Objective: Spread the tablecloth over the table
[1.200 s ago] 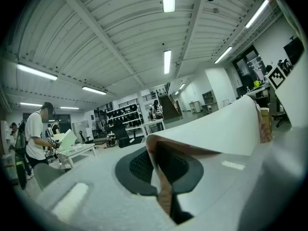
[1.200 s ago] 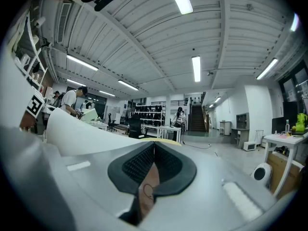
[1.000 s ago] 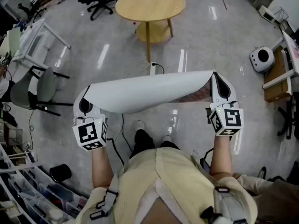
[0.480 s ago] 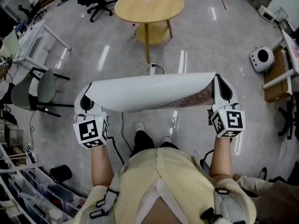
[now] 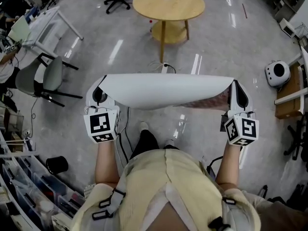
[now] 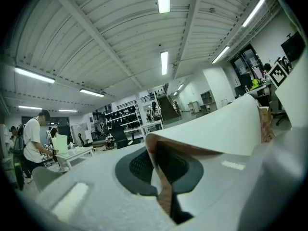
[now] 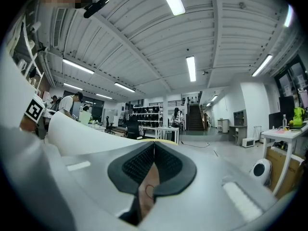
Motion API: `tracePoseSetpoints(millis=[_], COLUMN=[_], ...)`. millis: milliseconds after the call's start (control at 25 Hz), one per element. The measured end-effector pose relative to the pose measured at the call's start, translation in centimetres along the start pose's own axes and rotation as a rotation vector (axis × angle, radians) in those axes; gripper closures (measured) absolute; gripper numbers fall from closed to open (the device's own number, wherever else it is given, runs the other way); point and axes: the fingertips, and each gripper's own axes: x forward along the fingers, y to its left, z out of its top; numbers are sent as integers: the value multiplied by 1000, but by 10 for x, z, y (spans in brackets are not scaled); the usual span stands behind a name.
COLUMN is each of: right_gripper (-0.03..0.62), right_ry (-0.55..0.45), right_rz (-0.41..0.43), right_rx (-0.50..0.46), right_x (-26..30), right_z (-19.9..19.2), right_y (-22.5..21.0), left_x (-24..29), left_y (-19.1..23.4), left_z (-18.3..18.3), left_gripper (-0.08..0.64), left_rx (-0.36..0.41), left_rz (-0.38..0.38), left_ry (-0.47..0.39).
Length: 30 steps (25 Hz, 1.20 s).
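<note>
**Cloth levels out between two grippers, tabletop bare beyond**

Since a second ago the white span has flattened, its right end no longer riding higher than its left, and the view has swung a little so the round table sits further right; the gap to it looks unchanged.

Each left hand-held gripper (image 5: 99, 95) and right hand-held gripper (image 5: 239, 94) jaw pair is clamped on the tablecloth (image 5: 163, 90). The left gripper view shows the dark pads pinching a folded edge, white outside and patterned brown within (image 6: 161, 177). The right gripper view shows the same brown face squeezed between closed pads (image 7: 148, 186).

Between the two grips the tablecloth hangs as one shallow, drooping curve, held in the air above the grey floor (image 5: 216, 37) in front of the person's feet.

Well apart from it, further out, stands the round wooden tabletop (image 5: 168, 4), its whole surface showing bare wood. A grey chair (image 5: 50, 78) stands off to the left.

By these pictures the cloth is gripped and stretched, but none of it lies on the tabletop. Carrying it across, lowering it and drawing it flat over the edges appears to remain.
</note>
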Motion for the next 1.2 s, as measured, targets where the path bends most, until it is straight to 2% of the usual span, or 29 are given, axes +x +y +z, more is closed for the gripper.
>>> tracePoseSetpoints(millis=[360,600,880,1200], right_gripper=[584,584,584,584], right_ry=[21,55,53,56], right_rz=[14,31,25,-3], right_rx=[38,45,29,26], right_x=[38,81,146,208], right_z=[-12,-20,-12,-7], right_y=[6,-1,-2,-10], left_x=[20,61,115,184], left_y=[14,20,37,55], left_z=[-10,-12,-23,-14], left_gripper=[554,554,554,554], left_rx=[8,-16,-63,-72], left_rz=[5,14,-7,-48], left_ry=[29,22,23,-11])
